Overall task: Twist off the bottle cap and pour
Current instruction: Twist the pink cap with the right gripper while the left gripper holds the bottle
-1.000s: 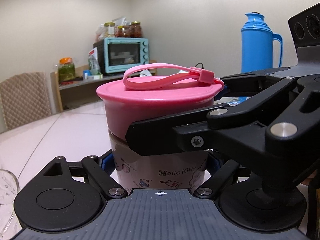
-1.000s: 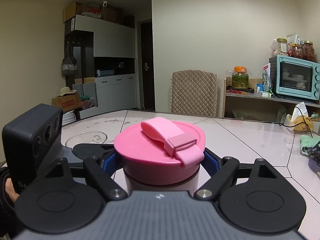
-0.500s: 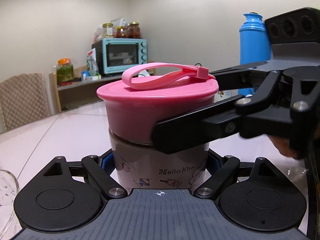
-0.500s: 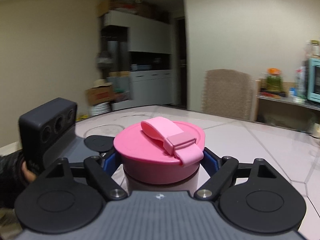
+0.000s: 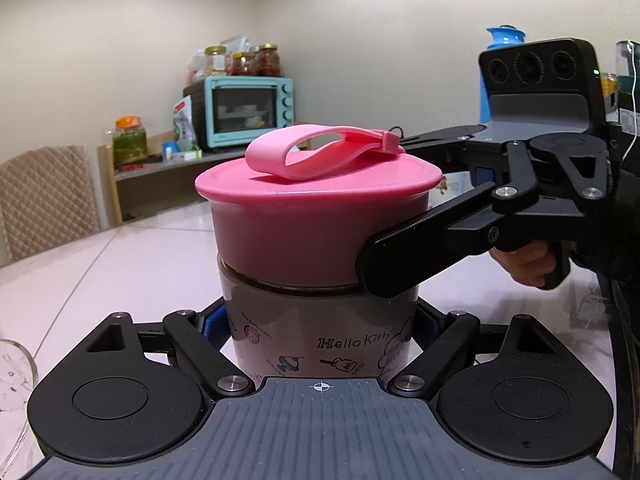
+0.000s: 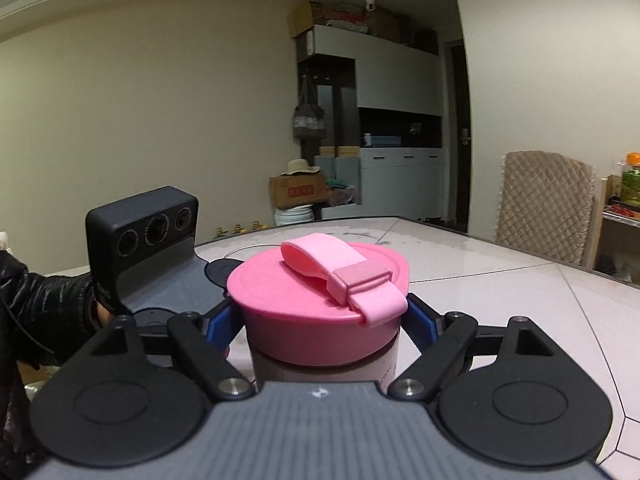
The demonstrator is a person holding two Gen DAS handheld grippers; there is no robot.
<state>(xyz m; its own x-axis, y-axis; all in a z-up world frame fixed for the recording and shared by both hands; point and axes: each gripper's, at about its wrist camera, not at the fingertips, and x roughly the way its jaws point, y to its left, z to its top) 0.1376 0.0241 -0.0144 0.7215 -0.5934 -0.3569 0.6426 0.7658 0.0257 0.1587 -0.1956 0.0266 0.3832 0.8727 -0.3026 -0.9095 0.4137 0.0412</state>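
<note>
Swung round the cap since a second ago, right gripper jaws easing open about it. Left gripper clamped on bottle, upright on desk. Risk: cap slipping, unturned.

Matt pink plastic cap; glossy tiled table.

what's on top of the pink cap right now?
A pink carry strap lies looped across the pink cap, buckle toward the rim. Nothing else sits on it. Inside the bottle is hidden.
</note>
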